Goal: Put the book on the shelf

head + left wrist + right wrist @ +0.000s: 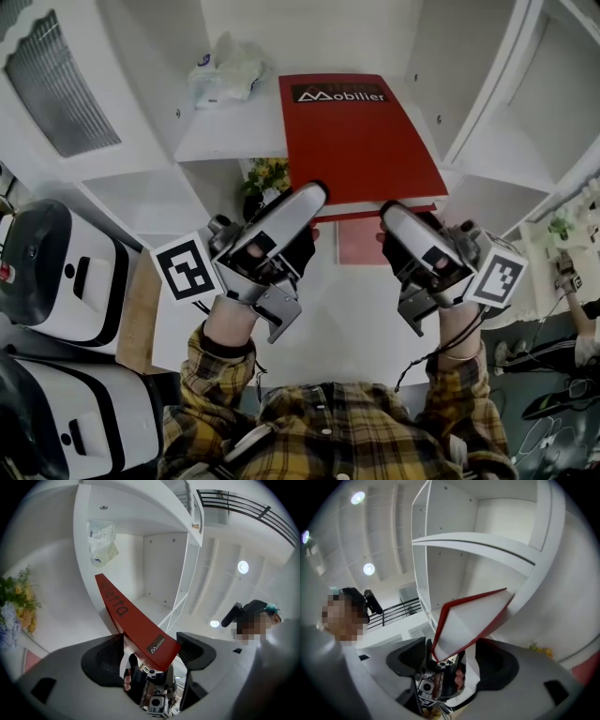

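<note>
A red book (361, 141) with a white "Mobilier" label lies flat on a white shelf board (234, 136), and its near edge juts past the board's front. My left gripper (305, 206) is at the book's near left corner and my right gripper (398, 214) at its near right corner. In the left gripper view the red cover (136, 620) reaches in between the wide-spread jaws of the left gripper (150, 656), with gaps at both pads. In the right gripper view the book's white page edge (473, 616) sits between the spread jaws of the right gripper (452, 656). Both grippers are open.
A crumpled plastic bag (225, 70) lies on the same board, left of the book. Yellow flowers (265, 176) and a pink flat thing (361, 242) sit in the compartment below. White rounded appliances (56, 262) stand at the left. Shelf uprights (487, 103) flank the book's right.
</note>
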The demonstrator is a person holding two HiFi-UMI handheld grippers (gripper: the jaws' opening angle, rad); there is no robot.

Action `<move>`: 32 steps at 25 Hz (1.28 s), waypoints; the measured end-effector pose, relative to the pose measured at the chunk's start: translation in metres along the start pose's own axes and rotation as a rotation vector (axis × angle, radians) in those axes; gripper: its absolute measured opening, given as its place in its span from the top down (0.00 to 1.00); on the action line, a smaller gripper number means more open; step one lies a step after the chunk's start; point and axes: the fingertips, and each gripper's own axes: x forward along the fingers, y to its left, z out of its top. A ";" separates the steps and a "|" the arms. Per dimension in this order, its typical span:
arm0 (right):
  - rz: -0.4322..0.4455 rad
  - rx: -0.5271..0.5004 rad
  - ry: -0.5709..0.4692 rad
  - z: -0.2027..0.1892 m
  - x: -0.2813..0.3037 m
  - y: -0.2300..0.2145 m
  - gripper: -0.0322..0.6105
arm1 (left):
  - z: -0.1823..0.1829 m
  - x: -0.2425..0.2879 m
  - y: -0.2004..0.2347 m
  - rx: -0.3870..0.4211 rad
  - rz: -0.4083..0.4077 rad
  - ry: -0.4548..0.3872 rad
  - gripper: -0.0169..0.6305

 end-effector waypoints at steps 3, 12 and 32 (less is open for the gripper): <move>-0.003 -0.034 0.056 -0.016 0.008 0.005 0.45 | -0.001 0.001 0.002 0.002 0.002 0.002 0.44; -0.032 0.073 0.008 -0.016 0.026 -0.020 0.68 | 0.010 0.001 0.012 0.054 0.035 -0.014 0.44; -0.103 0.085 -0.012 -0.004 0.047 -0.049 0.77 | -0.007 0.003 0.035 0.132 0.126 0.057 0.44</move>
